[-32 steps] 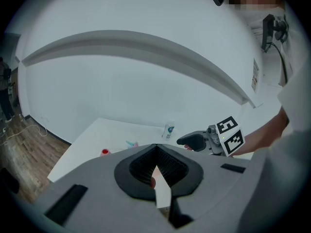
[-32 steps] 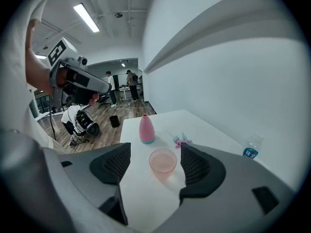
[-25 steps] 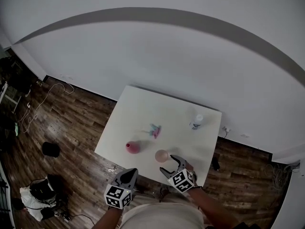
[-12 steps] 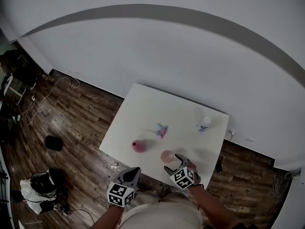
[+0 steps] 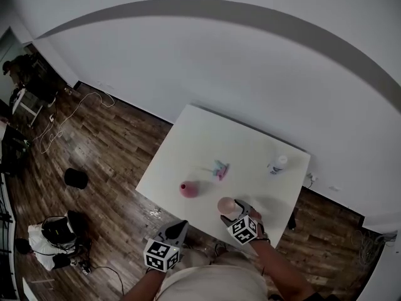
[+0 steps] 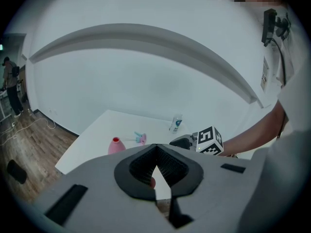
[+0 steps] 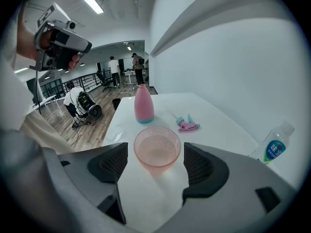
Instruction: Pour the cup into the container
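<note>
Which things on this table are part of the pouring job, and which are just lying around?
In the job: pink cup; pink bottle, likely the container.
Lying about: spray head; water bottle.

The right tool [image 5: 232,211] sits at the pink cup [image 5: 225,204] (pink bottle [image 5: 188,189] nearby) on the white table [image 5: 207,140].
</note>
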### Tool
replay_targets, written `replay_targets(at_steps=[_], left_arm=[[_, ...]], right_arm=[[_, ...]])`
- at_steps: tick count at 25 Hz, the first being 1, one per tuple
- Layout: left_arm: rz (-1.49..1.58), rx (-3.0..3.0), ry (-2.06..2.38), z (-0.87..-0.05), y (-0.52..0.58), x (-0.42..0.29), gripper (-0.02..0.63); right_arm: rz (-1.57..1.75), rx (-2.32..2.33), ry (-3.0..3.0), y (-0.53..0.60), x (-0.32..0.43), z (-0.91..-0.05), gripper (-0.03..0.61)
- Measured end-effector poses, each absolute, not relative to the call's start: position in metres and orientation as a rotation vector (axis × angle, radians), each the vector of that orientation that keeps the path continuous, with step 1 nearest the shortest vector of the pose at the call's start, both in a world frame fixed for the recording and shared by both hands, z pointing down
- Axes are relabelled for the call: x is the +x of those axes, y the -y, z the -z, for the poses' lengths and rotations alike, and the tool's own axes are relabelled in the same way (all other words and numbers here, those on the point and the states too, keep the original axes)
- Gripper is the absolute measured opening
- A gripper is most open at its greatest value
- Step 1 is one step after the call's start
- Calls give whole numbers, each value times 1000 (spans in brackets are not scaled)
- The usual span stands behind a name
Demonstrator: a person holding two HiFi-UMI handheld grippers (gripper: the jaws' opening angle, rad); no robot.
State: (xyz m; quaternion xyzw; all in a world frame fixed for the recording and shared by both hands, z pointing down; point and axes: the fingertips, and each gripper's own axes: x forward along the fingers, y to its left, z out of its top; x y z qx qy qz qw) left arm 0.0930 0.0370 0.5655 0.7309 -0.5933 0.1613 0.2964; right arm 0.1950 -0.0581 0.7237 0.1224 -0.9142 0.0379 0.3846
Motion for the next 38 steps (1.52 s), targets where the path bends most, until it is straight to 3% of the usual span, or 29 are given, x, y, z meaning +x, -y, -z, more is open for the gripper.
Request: replay_targets(at_steps=[38], left_arm=[[-479,1863,1620,-570,-43,72,11]], right_arm=[[-70,244,2345,64,173,-777,364]])
